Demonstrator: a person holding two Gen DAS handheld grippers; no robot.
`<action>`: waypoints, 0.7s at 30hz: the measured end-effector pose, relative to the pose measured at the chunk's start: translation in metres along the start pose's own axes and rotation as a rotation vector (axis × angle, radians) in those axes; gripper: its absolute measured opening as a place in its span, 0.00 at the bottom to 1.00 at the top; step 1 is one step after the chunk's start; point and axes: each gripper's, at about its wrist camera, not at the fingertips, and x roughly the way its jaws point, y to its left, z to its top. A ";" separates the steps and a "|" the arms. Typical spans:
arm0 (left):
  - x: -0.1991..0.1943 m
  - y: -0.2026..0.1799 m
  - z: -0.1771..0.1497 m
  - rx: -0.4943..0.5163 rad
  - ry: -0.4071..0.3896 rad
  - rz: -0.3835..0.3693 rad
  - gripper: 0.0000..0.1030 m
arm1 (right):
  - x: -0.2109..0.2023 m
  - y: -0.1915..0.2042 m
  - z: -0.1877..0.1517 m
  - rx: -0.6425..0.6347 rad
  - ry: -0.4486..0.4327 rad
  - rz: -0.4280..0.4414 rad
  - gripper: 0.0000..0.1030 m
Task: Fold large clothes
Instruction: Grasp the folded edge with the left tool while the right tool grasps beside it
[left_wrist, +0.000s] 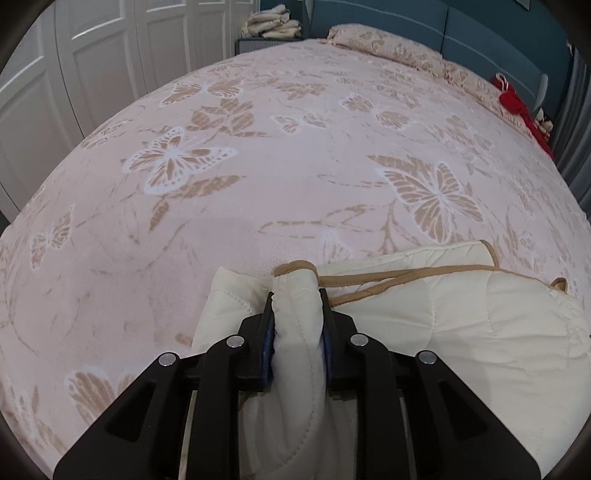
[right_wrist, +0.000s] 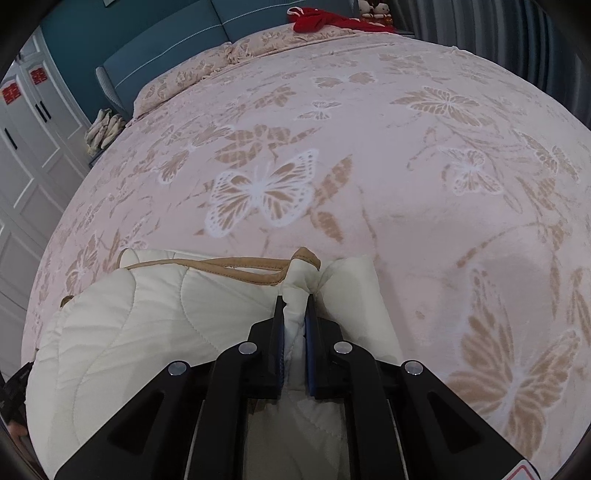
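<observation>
You have the cream quilted piece (left_wrist: 461, 332) pinched at both ends of its near edge. In the left wrist view your left gripper (left_wrist: 296, 295) sits at the bottom centre of the frame with its jaws clamped on a thick bunched roll of the padded fabric. The rest of the piece spreads to the lower right over the pink butterfly bedspread (left_wrist: 258, 147). In the right wrist view your right gripper (right_wrist: 294, 301) is likewise closed on a thinner pleat of the same piece, which spreads to the lower left of that frame. The tan binding (right_wrist: 221, 267) runs across just above the fingertips.

The step in hand looks like carrying this gripped edge over to make the next fold. To do it well, move both grippers together and keep the fabric between them lightly taut. That way the tan binding stays straight instead of sagging in the middle. The padding is bulky and springy, so lift high enough for the layer to clear itself before you lay it down. Set the edge flush with the opposite side.

Your left grip holds far more material than your right, so watch for that corner dragging or twisting.

The red cloth (right_wrist: 325, 20) near the headboard (right_wrist: 166, 33), at the top of the right view, lies well apart from your work.
</observation>
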 end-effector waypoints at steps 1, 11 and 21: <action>0.000 0.000 -0.001 -0.002 -0.005 -0.001 0.20 | 0.001 -0.001 -0.001 0.002 -0.008 0.002 0.07; -0.030 0.012 0.015 -0.023 -0.024 0.047 0.50 | -0.023 -0.006 0.015 0.047 -0.012 -0.002 0.15; -0.119 -0.072 0.055 0.095 -0.138 -0.122 0.54 | -0.088 0.121 0.032 -0.161 -0.062 0.185 0.22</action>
